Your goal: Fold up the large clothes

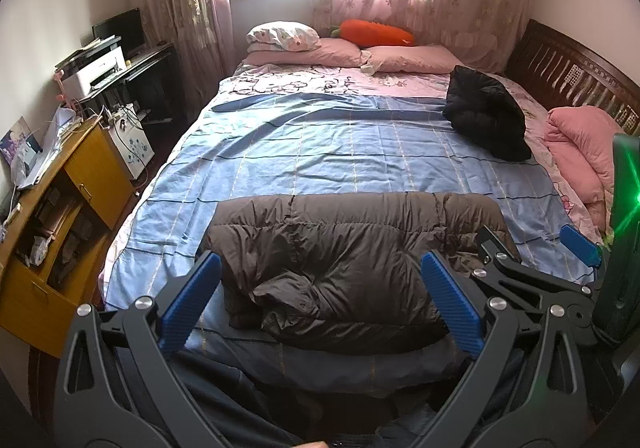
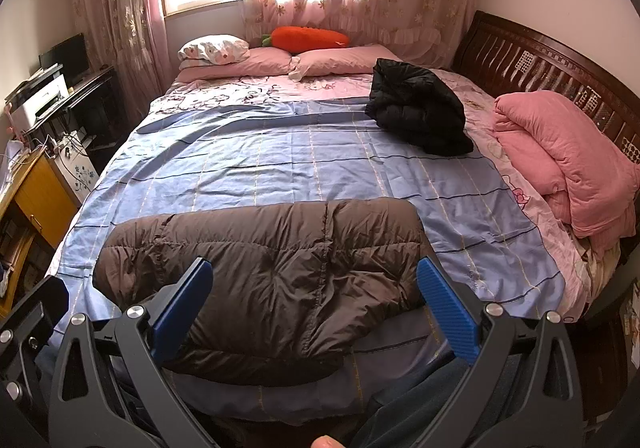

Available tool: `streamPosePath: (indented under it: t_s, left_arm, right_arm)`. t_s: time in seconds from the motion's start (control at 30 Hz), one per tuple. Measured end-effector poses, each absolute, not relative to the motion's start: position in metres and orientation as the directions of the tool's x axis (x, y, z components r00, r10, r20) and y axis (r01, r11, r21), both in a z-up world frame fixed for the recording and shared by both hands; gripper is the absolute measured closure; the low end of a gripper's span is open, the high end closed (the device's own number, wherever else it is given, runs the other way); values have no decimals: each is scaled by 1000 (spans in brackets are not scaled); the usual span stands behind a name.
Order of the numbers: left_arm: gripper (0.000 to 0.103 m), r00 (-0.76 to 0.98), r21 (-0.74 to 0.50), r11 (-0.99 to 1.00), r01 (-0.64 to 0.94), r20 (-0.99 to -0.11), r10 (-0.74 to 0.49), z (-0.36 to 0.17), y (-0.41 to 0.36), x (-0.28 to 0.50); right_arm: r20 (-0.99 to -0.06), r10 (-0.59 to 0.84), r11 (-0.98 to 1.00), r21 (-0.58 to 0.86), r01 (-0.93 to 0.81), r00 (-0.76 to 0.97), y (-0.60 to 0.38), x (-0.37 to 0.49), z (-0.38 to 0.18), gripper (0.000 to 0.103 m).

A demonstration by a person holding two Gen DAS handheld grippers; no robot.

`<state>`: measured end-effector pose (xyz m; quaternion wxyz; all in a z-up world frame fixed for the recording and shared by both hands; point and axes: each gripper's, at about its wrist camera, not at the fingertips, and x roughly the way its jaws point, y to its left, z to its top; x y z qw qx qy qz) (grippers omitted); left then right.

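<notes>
A brown puffer jacket [image 1: 340, 260] lies folded into a thick rectangle on the blue striped bedsheet [image 1: 320, 152], near the bed's front edge. It also shows in the right wrist view [image 2: 272, 268]. My left gripper [image 1: 320, 268] is open and empty, held just above the jacket's near side. My right gripper [image 2: 316, 276] is open and empty, over the jacket's near right part. The right gripper's blue pads also show at the right of the left wrist view [image 1: 580, 244].
A black jacket [image 2: 420, 108] lies bunched on the far right of the bed. A folded pink quilt [image 2: 560, 160] sits by the wooden headboard [image 2: 540, 60]. Pillows [image 2: 256, 60] and a carrot plush [image 2: 308, 38] lie under the window. A yellow cabinet [image 1: 60, 216] and desk stand left.
</notes>
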<state>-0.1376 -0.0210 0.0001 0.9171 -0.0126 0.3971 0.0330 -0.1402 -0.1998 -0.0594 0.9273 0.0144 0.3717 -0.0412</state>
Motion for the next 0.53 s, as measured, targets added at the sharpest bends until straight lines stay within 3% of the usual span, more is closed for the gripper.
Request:
streamPosePath:
  t_s: [0.43,0.53]
  left_arm:
    - [2,662,-22,998,-53,-749,18,-6,-16,-131]
    - [2,648,-28,999,-45,-762,8,-13,-15,-120]
  right_arm:
    - [-703,-73,996,-11,92,707,-202,-138,-66,1]
    - [-697,-16,998,37,58,717,-211,-131,-69,1]
